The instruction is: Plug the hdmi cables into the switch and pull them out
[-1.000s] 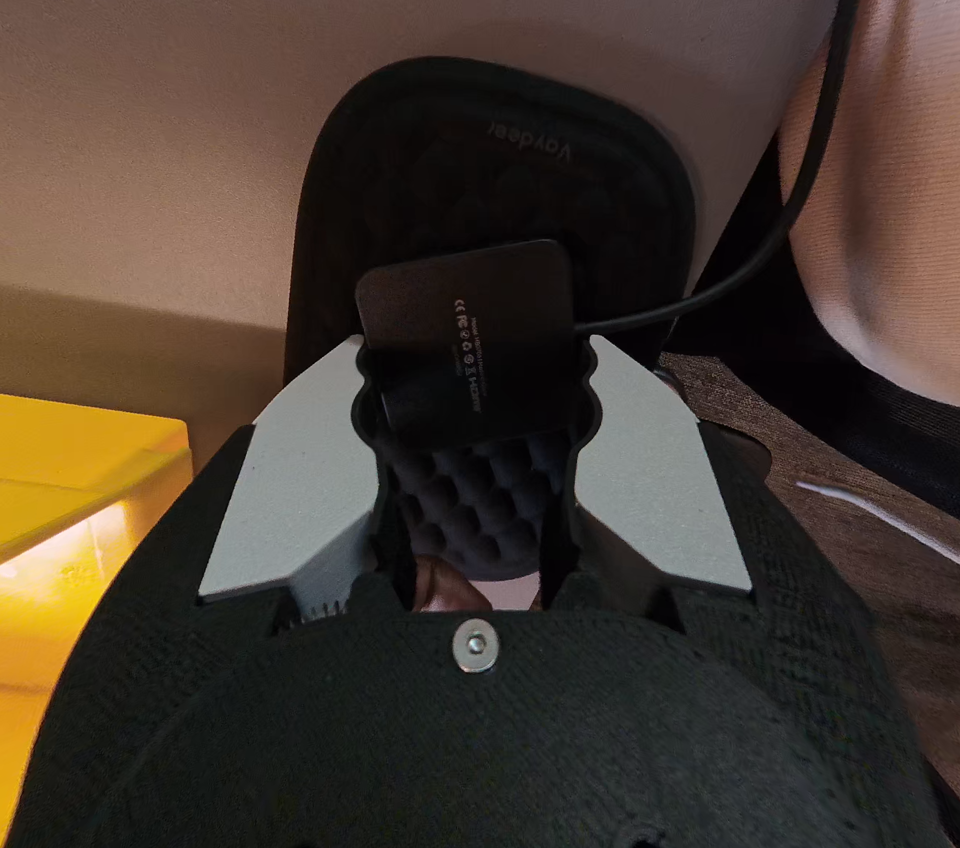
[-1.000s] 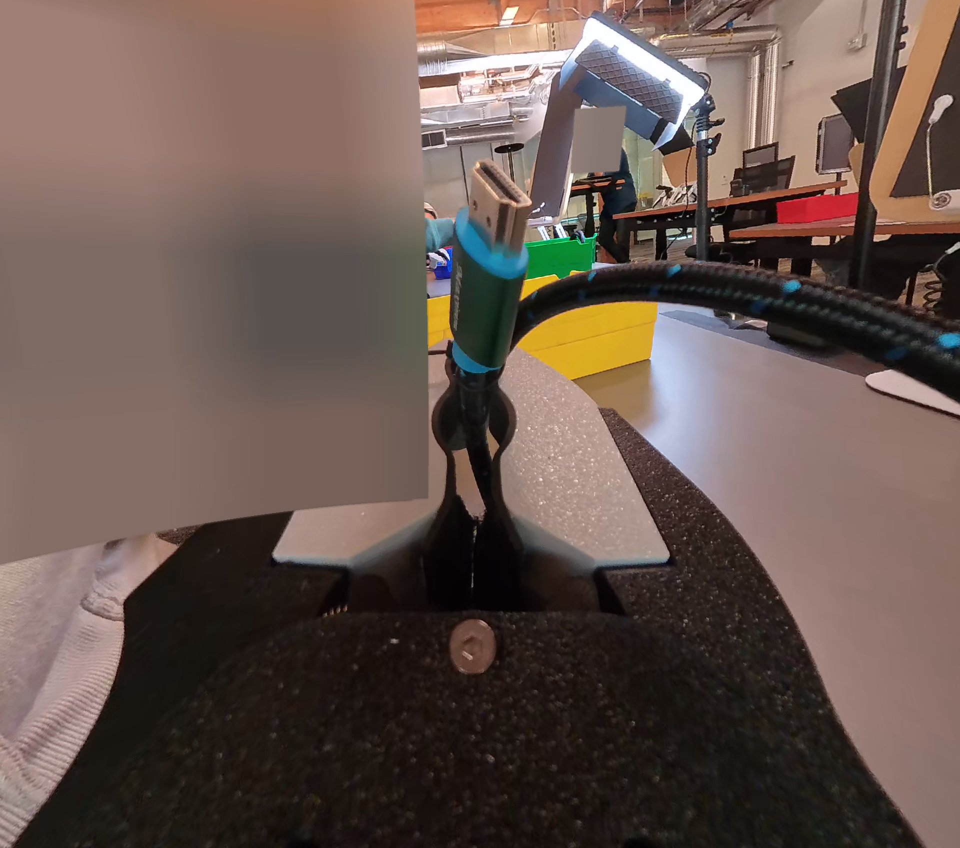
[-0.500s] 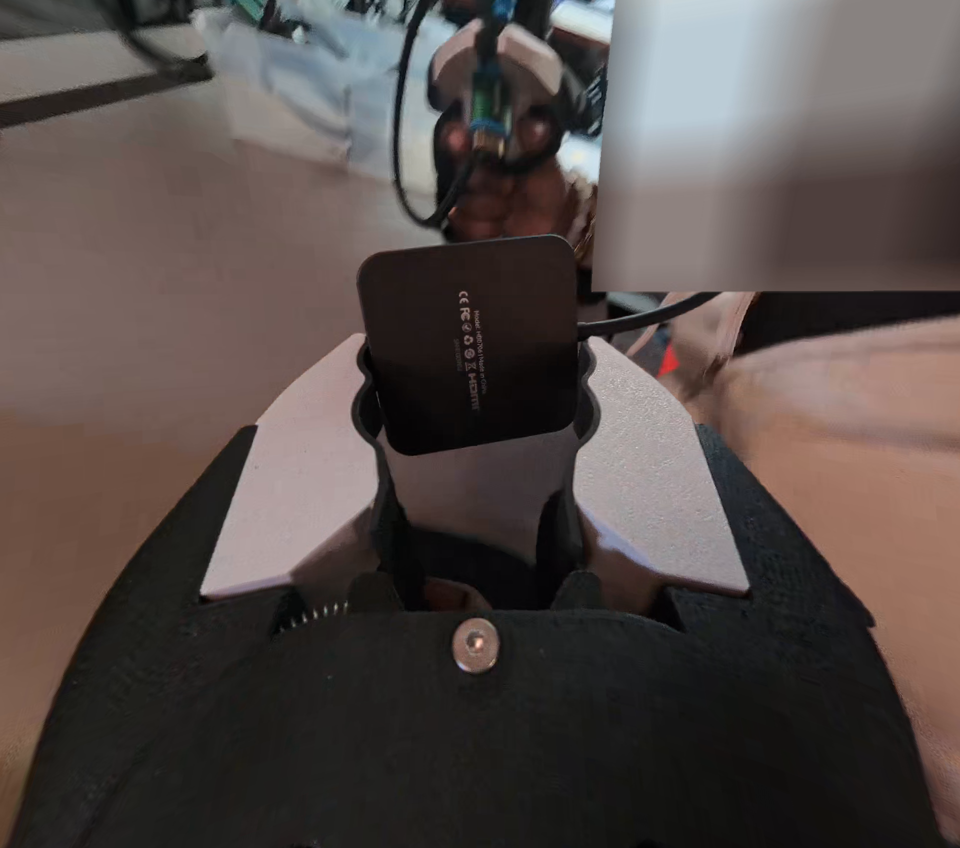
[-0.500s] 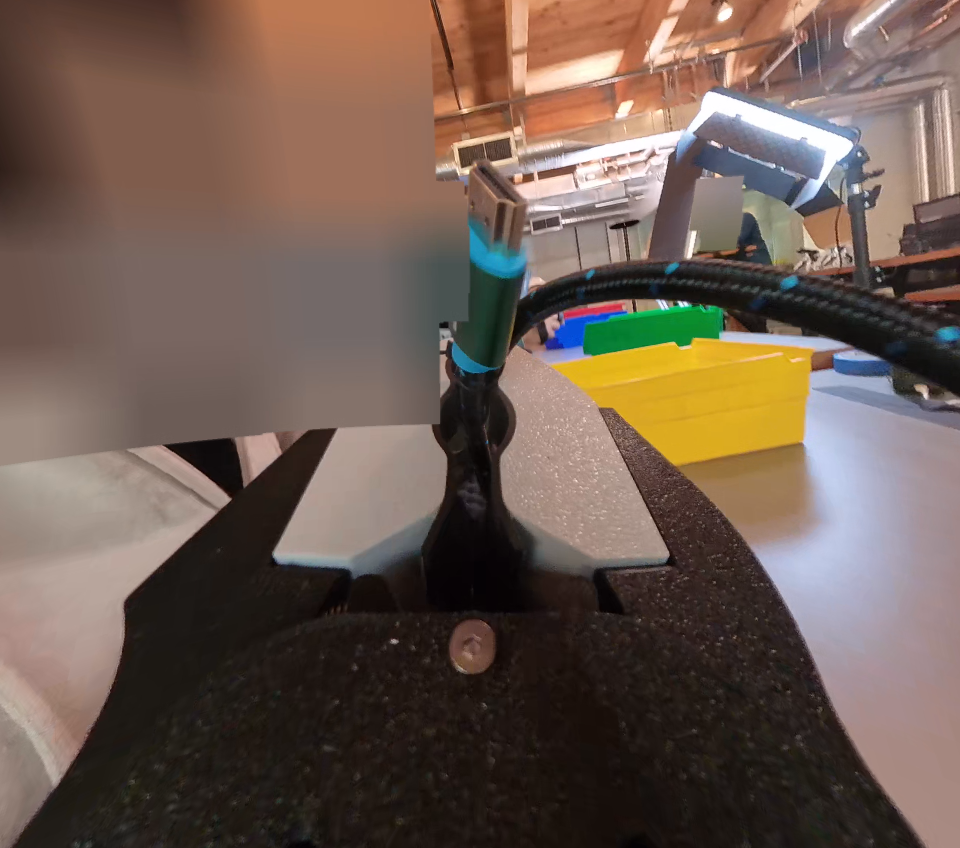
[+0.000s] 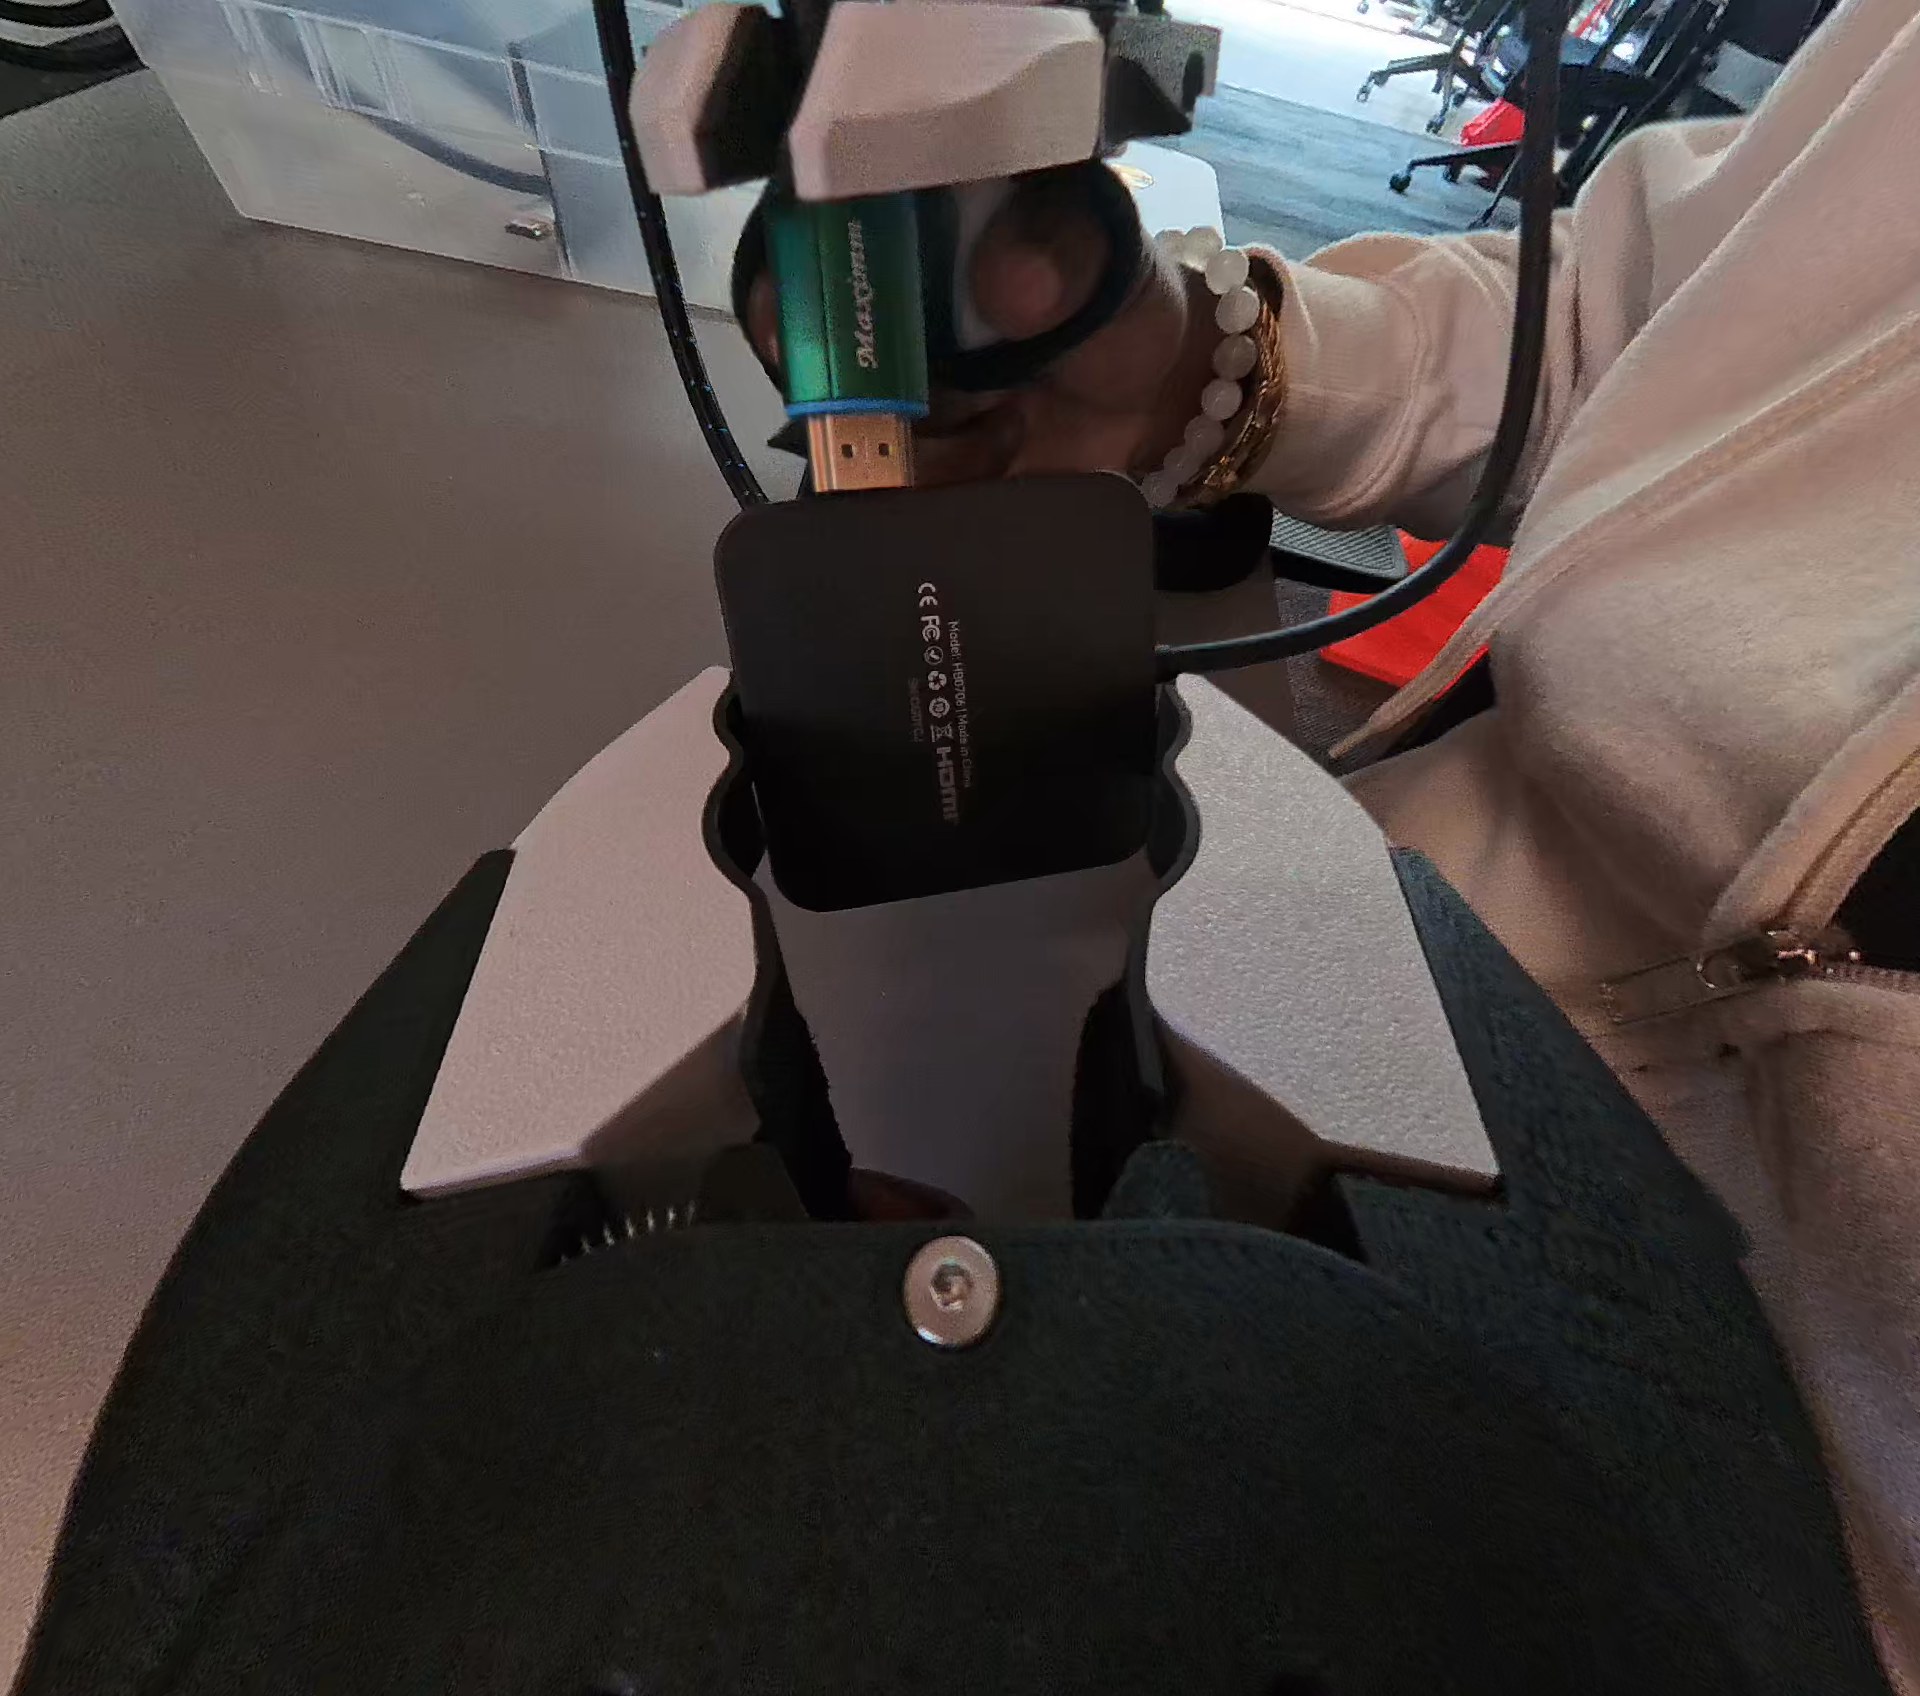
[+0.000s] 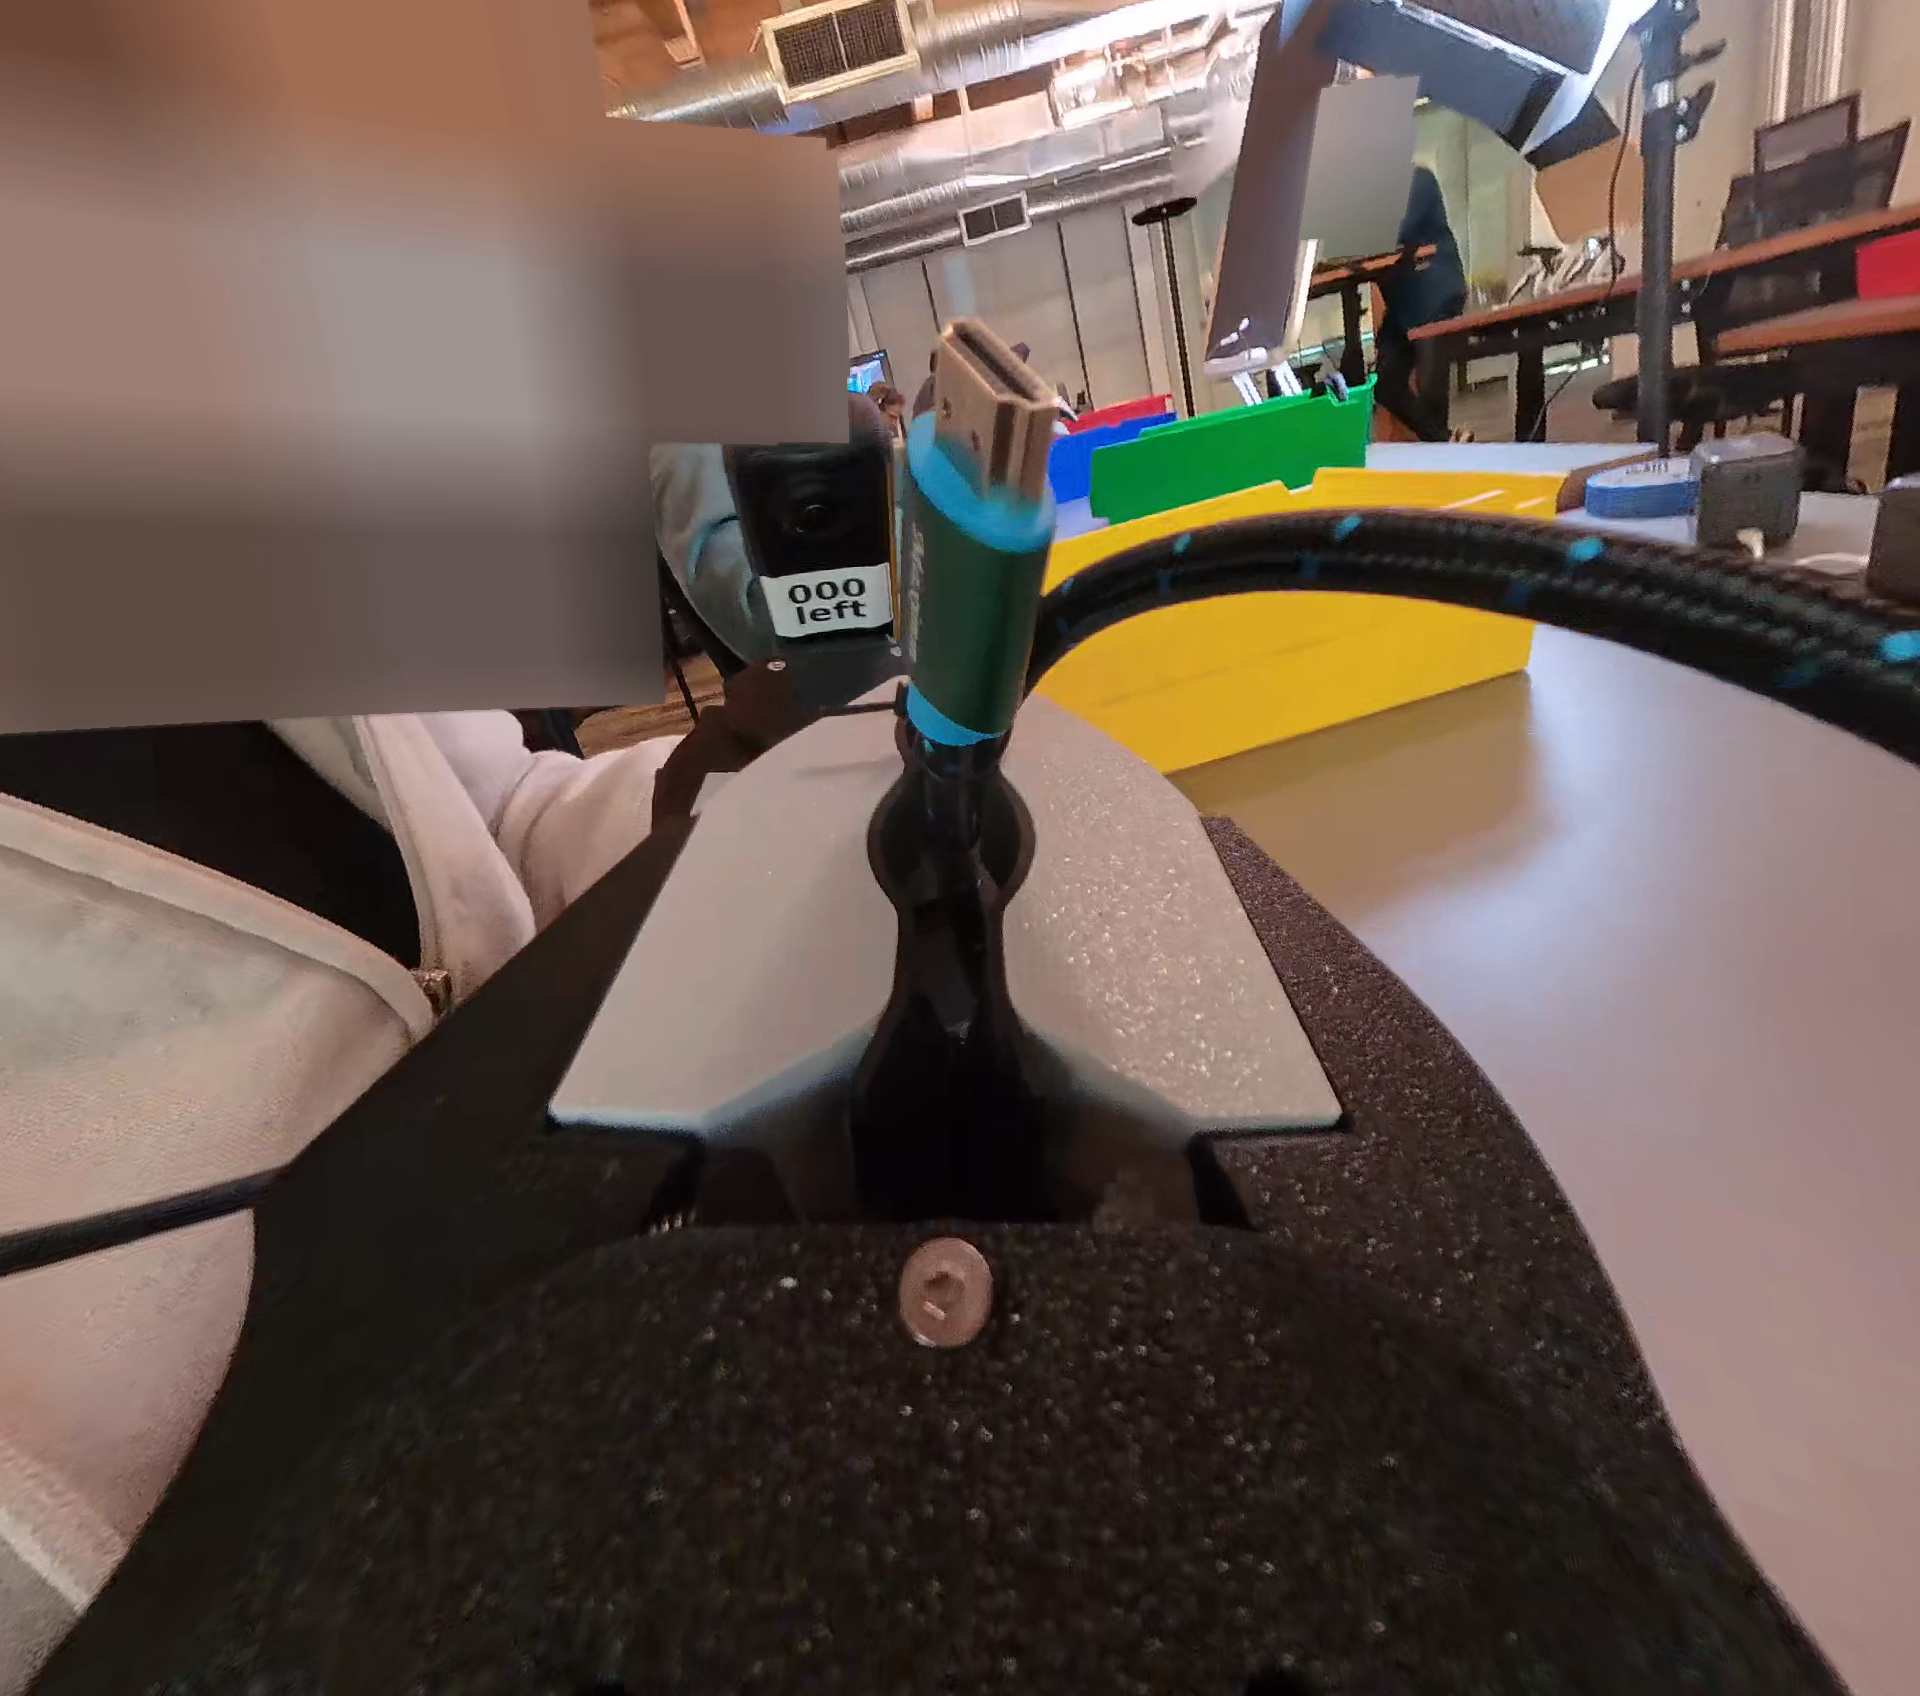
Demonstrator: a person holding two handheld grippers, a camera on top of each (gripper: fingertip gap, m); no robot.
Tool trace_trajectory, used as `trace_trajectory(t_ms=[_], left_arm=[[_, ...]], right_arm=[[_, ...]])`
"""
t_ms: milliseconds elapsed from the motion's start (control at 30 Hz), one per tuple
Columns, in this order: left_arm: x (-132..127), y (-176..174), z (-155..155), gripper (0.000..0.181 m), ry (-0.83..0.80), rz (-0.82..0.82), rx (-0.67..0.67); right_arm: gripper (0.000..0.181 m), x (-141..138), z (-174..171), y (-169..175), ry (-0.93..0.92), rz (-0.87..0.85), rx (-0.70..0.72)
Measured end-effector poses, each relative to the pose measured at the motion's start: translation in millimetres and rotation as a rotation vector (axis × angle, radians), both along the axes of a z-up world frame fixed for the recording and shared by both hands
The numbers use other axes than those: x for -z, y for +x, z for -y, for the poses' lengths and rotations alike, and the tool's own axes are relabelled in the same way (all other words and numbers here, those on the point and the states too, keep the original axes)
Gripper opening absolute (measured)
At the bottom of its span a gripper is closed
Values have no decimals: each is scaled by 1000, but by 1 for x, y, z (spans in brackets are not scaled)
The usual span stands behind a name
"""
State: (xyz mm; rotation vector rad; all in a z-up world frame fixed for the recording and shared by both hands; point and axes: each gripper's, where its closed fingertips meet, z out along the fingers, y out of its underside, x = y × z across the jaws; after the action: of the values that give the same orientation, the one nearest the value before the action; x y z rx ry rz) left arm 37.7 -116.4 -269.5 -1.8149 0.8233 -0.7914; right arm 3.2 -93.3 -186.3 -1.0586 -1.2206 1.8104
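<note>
Green plug [image 5: 847, 316] tip at switch [image 5: 940, 690] far edge, both claws clamped.

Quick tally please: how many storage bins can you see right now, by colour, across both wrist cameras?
Yellow bin: 1
Green bin: 1
Blue bin: 1
Red bin: 1
Clear bin: 1
Total: 5 bins. The red and blue ones are mostly hidden behind the green one.

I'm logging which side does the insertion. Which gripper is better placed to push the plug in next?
Right. The right gripper is shut on the braided cable behind the green HDMI plug, its gold tip at the flat black switch box's edge; the left gripper only braces it.
</note>
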Motion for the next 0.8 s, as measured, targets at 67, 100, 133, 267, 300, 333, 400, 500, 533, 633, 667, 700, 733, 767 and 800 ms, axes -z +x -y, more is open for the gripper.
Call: trace_trajectory(t_ms=[67,100,133,267,300,333,400,500,533,633,667,700,733,767,800], left_arm=[[1,0,1,73,10,-8,1],[1,0,1,73,9,-4,-3],[1,-1,0,73,7,-1,-14],[4,-6,-7,73,24,-42,-91],[5,-6,-8,73,36,-60,-107],[5,-6,-9,73,46,-73,-119],[6,-6,-8,73,56,-86,-120],[8,-5,-8,73,43,-87,-107],[8,-5,-7,73,35,-80,-102],[9,-5,-7,73,12,-65,-90],[9,-5,-7,72,8,-65,-86],[10,-4,-7,73,7,-71,-87],[10,-4,-7,73,14,-77,-89],[10,-4,-6,73,21,-75,-88],[10,-5,-5,72,20,-67,-84]], right_arm=[[7,3,-1,-1,-10,22,-3],[7,4,-2,-2,-3,35,5],[7,6,-4,-2,0,51,17],[7,9,-9,-3,-26,97,70],[6,10,-11,-3,-34,104,83],[6,11,-11,-3,-40,108,92],[6,10,-11,-4,-40,100,97],[6,10,-8,-5,-25,93,93],[7,11,-8,-5,-7,91,95],[6,13,-6,-5,28,94,88],[7,15,-3,-5,37,103,82],[7,16,-3,-6,32,103,90],[7,17,-4,-6,20,103,91],[7,17,-4,-6,5,101,88],[7,17,-4,-6,-10,102,86]])
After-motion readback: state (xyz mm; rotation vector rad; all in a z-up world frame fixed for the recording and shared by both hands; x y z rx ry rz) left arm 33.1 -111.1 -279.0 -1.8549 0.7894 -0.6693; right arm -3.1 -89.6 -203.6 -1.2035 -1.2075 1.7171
